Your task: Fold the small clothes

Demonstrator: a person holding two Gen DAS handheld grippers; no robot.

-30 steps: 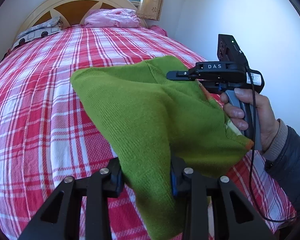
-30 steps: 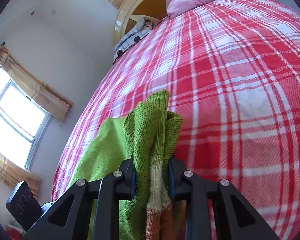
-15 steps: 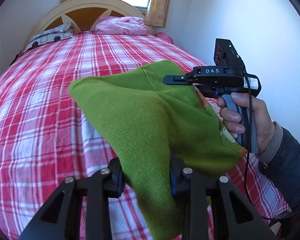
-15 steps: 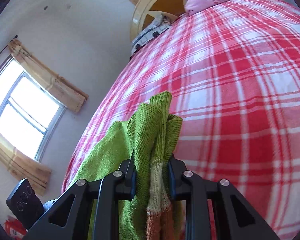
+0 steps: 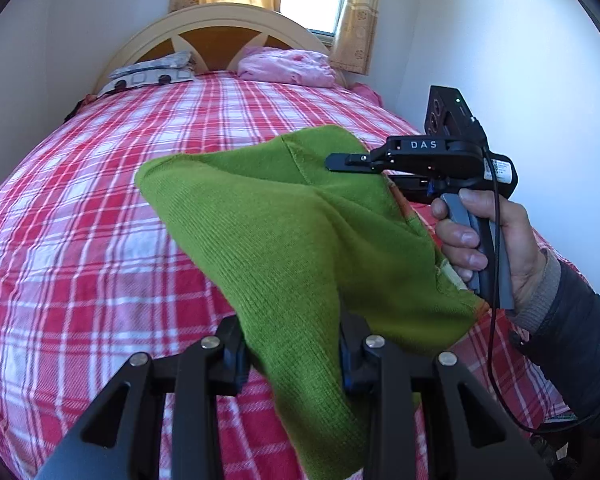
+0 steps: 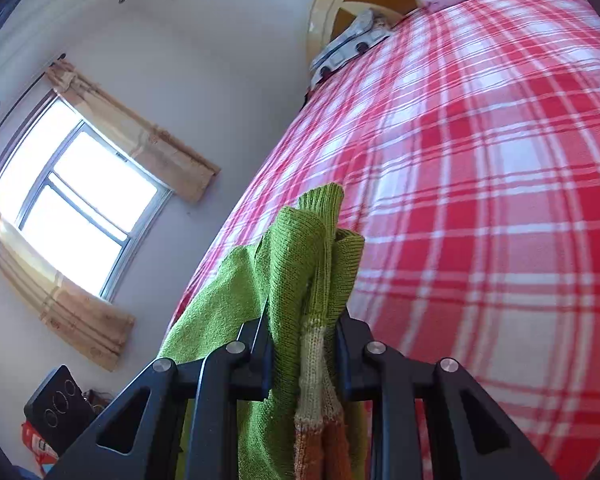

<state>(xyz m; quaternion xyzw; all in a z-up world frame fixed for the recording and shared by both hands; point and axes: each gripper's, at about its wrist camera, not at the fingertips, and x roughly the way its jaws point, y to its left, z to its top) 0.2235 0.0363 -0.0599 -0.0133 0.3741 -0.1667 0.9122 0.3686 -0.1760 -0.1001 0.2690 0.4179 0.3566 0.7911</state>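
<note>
The green knitted garment [image 5: 300,236] is soft and light, a ribbed knit that sags and bunches wherever it is not held, so I judge it will not keep any shape by itself and needs a hold at two separated edges to stay spread. It hangs in the air above the red plaid bed [image 5: 80,240], slung between the two tools and touching the bedcover nowhere that I can see. The left gripper [image 5: 292,356] has its fingers closed on a thick fold of the knit, the cloth rising from between them and draping toward the foot of the bed. The right gripper [image 6: 304,344] has its fingers clamped on a bunched edge where the green gives way to a cream and orange striped band, probably a cuff or hem; that denser ribbing looks like the firmer place to hold, less likely to stretch or slip out. From the left wrist view the person's right hand [image 5: 484,248] wraps the tool's handle beside the bed's wall-side edge, its fingers level and pointing toward the headboard [image 5: 220,32], the sleeve trailing behind. The left tool tips down toward the bedcover. A loose corner of the knit points toward the headboard, unsupported.
</note>
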